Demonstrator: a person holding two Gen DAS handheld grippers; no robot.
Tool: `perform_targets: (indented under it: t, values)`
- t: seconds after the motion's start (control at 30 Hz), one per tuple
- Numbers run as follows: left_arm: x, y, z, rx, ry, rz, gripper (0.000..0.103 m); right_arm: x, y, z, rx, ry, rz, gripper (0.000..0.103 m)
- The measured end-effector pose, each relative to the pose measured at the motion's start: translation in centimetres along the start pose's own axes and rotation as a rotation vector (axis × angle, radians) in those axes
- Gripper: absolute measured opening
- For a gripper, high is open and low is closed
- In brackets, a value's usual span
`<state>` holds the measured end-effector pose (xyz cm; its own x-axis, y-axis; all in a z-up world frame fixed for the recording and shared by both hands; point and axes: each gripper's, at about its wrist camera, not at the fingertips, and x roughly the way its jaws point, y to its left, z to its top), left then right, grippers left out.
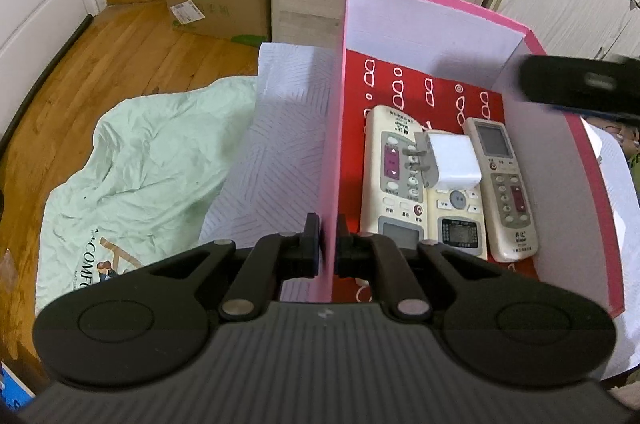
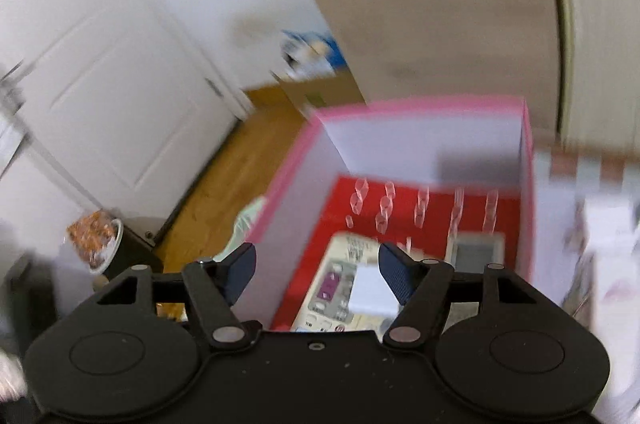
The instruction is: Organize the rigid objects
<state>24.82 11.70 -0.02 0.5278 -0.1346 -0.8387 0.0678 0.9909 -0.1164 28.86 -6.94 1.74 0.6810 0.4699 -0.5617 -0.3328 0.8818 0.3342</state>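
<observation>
1. Box (image 1: 440,12) first: pink outside, white walls, red patterned floor, standing on a pale cloth (image 1: 280,128) over a raised surface. Wood floor, a green sheet (image 1: 152,160) and a cardboard carton (image 1: 218,4) lie beyond it, to the left.

2. Left gripper (image 1: 328,244) low at the box's near left corner, pointing along the left wall. Its fingers (image 1: 312,240) are pressed onto that wall, one pad outside and one inside, so it pins the box in place.

3. Right gripper (image 2: 318,270) above the box, tilted down into it. Its view is smeared, so it looks to be in motion. Fingers (image 2: 394,274) spread wide, nothing between them. From the left view, a dark blurred shape over the right wall is probably this gripper.

4. Contents, all on the red floor: three remotes side by side, the large left one (image 1: 390,168), a middle one (image 1: 460,220) half covered, and a right one (image 1: 504,180). A white charger (image 1: 452,162) rests on top of the left and middle remotes, prongs to the left.

5. Step, as I judge it: loading the box, charger looks just placed, right side empty.

6. Next move likely calls for the right gripper to find another loose item outside the box while the left holds steady. Nothing else to collect is clearly visible.
</observation>
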Motion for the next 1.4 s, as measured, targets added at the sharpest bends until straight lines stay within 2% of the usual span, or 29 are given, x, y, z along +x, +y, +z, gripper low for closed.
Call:
perform_targets:
  t: [0.1,0.13,0.2,0.4,0.6,0.73,0.83,0.93,1.07,1.13,1.27,1.4]
  values:
    - [-0.1,0.0,-0.2,0.006,-0.005,-0.002,0.005,-3.2,1.0,-1.0,-0.198,-0.069,-0.014,0.091]
    - [-0.1,0.0,-0.2,0.013,-0.006,-0.001,0.005,-4.1,1.1,-1.4,-0.256,-0.061,-0.028,0.091]
    - [-0.2,0.0,-0.3,0.016,-0.008,0.0,0.005,-5.3,0.4,-1.6,-0.282,-0.05,-0.067,0.091]
    - [-0.1,-0.4,0.0,0.005,-0.005,0.017,0.005,-7.7,-4.2,-2.0,-0.159,-0.012,-0.158,0.091]
    - [0.0,-0.1,0.2,-0.021,0.004,0.013,0.005,-7.5,-9.5,-3.1,-0.045,0.055,-0.23,0.09]
    - [0.0,-0.1,0.3,-0.025,0.004,0.018,0.005,-6.7,-12.6,-4.5,0.005,0.1,-0.302,0.074]
    - [0.1,-0.1,0.4,-0.025,0.003,0.02,0.005,-6.6,-14.7,-5.4,0.037,0.14,-0.329,0.066]
    - [0.2,-0.1,0.4,-0.023,0.002,0.022,0.005,-6.9,-17.0,-6.1,0.085,0.181,-0.393,0.066]
    - [0.1,-0.2,0.5,-0.027,0.004,0.023,0.005,-6.9,-20.3,-7.9,0.216,0.289,-0.505,0.066]
    - [0.1,-0.4,0.5,-0.025,0.003,0.029,0.005,-7.0,-21.5,-8.4,0.267,0.308,-0.513,0.066]
    - [0.1,-0.6,0.5,-0.022,0.002,0.041,0.005,-6.7,-22.5,-8.9,0.34,0.317,-0.475,0.066]
    - [0.3,-0.6,0.6,-0.025,0.0,0.046,0.005,-5.2,-21.3,-9.2,0.261,0.322,-0.473,0.072]
